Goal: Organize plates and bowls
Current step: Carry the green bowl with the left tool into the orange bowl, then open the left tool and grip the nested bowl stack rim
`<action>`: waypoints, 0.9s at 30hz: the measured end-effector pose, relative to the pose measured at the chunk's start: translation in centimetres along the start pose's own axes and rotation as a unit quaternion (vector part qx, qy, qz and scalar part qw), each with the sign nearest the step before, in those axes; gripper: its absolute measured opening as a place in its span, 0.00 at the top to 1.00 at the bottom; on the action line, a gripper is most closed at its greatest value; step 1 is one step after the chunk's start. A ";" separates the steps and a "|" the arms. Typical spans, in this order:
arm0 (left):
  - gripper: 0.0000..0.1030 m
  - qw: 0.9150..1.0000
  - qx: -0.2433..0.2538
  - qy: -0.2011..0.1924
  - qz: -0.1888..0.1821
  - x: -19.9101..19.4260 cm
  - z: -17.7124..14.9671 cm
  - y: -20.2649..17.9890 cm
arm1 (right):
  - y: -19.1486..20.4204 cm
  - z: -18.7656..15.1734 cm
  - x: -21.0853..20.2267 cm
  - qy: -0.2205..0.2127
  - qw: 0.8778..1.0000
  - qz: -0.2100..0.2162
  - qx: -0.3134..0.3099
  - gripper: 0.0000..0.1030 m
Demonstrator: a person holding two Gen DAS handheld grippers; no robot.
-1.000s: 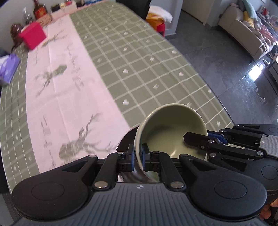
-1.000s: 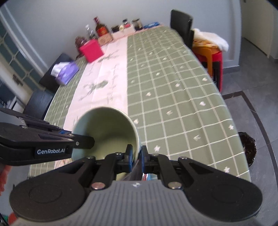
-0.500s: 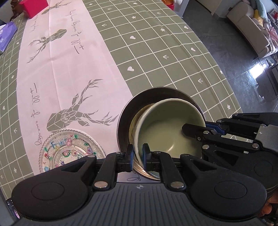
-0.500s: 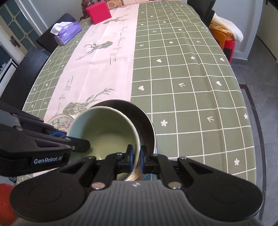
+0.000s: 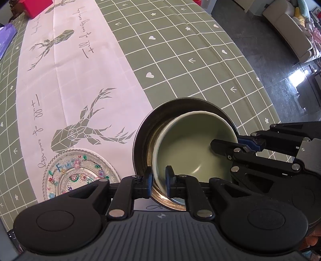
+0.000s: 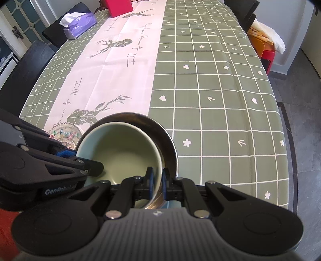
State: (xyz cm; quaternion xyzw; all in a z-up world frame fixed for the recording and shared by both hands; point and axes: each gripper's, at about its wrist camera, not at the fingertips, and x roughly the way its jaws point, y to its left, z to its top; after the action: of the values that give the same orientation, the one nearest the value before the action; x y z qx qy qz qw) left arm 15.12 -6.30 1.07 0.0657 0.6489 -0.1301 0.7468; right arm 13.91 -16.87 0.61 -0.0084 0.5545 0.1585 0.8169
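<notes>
A pale green bowl (image 5: 192, 148) sits inside a larger steel bowl (image 5: 152, 128) near the table's front edge. My left gripper (image 5: 159, 178) is shut on the green bowl's near-left rim. My right gripper (image 6: 156, 179) is shut on the green bowl's (image 6: 124, 148) opposite rim; it also shows in the left wrist view (image 5: 236, 144). The steel bowl (image 6: 160, 128) surrounds the green one in the right wrist view. A patterned glass plate (image 5: 74, 172) lies on the table left of the steel bowl.
The table has a green checked cloth (image 6: 210, 90) with a pink deer-print runner (image 5: 66, 70). A purple tissue box (image 6: 80, 24) and a red box (image 6: 119, 7) stand far off. Dark chairs (image 6: 24, 66) line the left side. The table's right edge (image 6: 280, 120) drops to the floor.
Both grippers have lowered the green bowl from above the table down into the steel bowl. The views have tilted down toward the table.
</notes>
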 end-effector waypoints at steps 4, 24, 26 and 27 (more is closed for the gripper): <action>0.87 1.000 0.003 -0.001 0.001 0.0 -0.1 0.0 | -0.1 -0.1 -0.1 -0.002 1.000 0.006 0.005 0.91; 0.77 0.998 0.000 -0.061 -0.019 -3.5 -0.2 0.6 | -0.6 -0.2 -3.3 -0.059 0.998 0.019 0.012 0.69; 0.75 0.996 0.000 -0.083 -0.026 -4.3 -0.6 0.6 | -0.8 -0.3 -4.0 -0.072 0.997 0.021 0.014 0.67; 0.75 0.994 0.003 -0.102 -0.029 -4.8 -1.0 0.5 | -0.9 -0.4 -4.4 -0.081 0.996 0.024 0.017 0.64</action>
State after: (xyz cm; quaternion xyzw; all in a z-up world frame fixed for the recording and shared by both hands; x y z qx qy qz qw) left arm 13.74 -4.99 5.59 0.0359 0.5705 -0.1598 0.8048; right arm 12.33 -18.89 4.28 0.0320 0.4891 0.1689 0.8551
